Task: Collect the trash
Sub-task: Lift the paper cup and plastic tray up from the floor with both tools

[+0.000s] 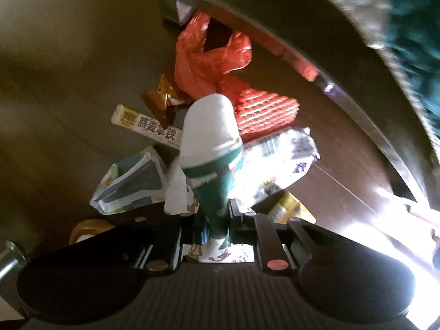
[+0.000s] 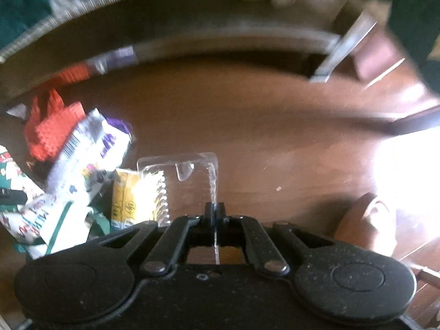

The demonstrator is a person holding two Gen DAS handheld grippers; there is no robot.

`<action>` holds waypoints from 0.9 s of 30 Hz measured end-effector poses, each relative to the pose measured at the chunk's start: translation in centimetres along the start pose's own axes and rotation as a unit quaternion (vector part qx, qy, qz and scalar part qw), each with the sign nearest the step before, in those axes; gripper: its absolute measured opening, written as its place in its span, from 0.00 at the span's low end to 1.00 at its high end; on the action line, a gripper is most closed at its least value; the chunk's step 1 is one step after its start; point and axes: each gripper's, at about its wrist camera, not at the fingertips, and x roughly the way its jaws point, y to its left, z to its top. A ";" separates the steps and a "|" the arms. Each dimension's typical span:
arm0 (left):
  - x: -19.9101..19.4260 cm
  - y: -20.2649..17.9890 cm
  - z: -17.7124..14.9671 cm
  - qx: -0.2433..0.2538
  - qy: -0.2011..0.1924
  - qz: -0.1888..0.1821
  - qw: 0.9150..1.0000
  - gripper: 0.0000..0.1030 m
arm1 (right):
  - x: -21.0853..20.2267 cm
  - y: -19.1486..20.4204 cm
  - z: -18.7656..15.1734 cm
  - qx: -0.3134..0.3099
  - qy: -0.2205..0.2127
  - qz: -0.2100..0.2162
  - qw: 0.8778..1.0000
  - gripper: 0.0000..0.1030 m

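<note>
In the left wrist view my left gripper [image 1: 218, 221] is shut on the squashed rim of a green-and-white paper cup [image 1: 209, 134], which hangs below it over a pile of litter on the brown floor. The pile holds an orange plastic bag [image 1: 203, 63], a red striped packet [image 1: 264, 112], a gold wrapper [image 1: 162, 96], a long printed stick box [image 1: 145, 126] and a white-and-purple wrapper [image 1: 286, 159]. In the right wrist view my right gripper [image 2: 216, 213] is shut on the edge of a clear plastic blister tray [image 2: 192, 176]. A yellow packet [image 2: 126, 195] lies just left of the tray.
A low furniture edge [image 2: 220, 41] with a teal cover [image 1: 412, 27] runs along the far side of the wooden floor [image 2: 261, 126]. A tape roll [image 1: 88, 225] lies at the lower left. A brown rounded object [image 2: 365, 225] sits at the right beside a glaring sun patch [image 2: 412, 170].
</note>
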 end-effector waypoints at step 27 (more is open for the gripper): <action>-29.4 -2.1 -15.4 0.243 -0.234 -0.115 0.934 0.10 | -33.4 -6.3 -7.1 0.001 -0.314 0.050 0.948 0.00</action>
